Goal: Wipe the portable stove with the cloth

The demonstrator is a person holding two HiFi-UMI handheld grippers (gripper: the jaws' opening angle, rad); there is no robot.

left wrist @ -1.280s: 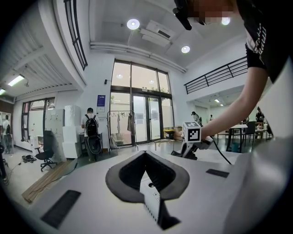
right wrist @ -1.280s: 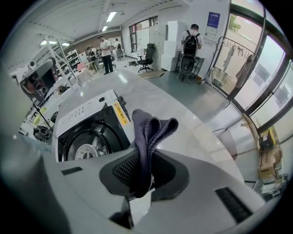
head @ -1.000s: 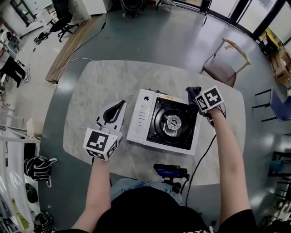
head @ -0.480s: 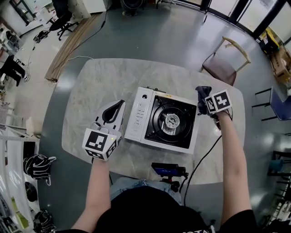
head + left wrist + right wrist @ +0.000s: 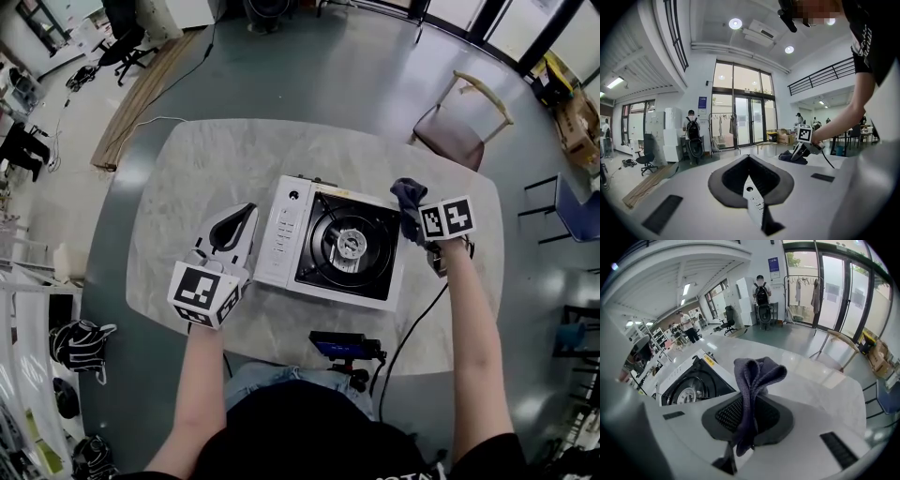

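Head view: the right gripper pinches the cloth just right of the portable stove; the left gripper sits off its left edge. Left gripper view: jaws closed, empty; right gripper view: jaws clamped on the hanging cloth, with the stove to their left, so the wipe likely runs leftward.

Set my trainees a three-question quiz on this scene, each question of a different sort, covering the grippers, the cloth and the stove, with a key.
1. True or false: the cloth lies spread flat over the burner of the stove.
2. What is between the jaws of the left gripper? A. the cloth B. nothing C. a cable
3. Fill in: the stove's white control panel is on the side of the ____ gripper.
Key: 1 false, the right gripper holds it at the stove's right edge. 2 B. 3 left.
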